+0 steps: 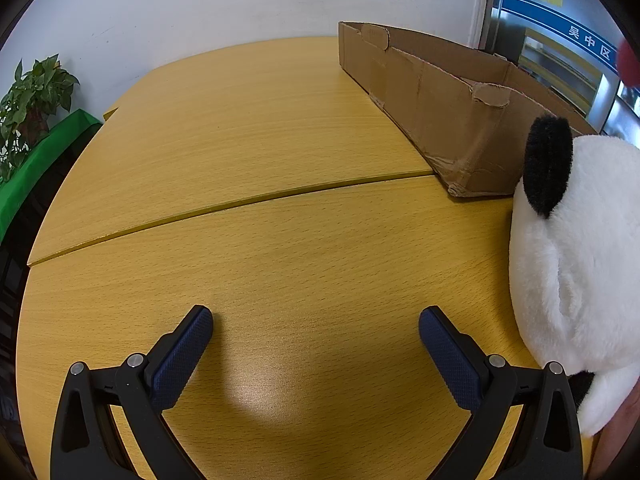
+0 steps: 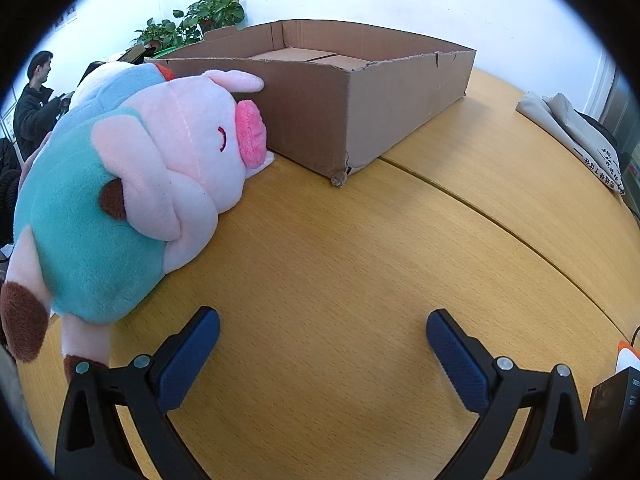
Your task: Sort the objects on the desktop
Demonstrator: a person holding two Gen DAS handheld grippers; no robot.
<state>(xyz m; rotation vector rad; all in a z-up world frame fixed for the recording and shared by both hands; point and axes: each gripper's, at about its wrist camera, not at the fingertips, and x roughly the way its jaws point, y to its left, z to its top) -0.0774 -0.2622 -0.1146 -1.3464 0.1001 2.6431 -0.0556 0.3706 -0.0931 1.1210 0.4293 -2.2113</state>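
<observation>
A white and black panda plush lies at the right edge of the left wrist view, just right of my left gripper, which is open and empty over the wooden table. A pink pig plush in a teal outfit lies on the table in the right wrist view, its snout against the open cardboard box. My right gripper is open and empty, to the right of the pig's legs. The box also shows in the left wrist view, behind the panda.
A seam runs across the table. A folded grey-white cloth bag lies at the far right. A dark box stands at the lower right edge. Potted plants and a person are behind the table.
</observation>
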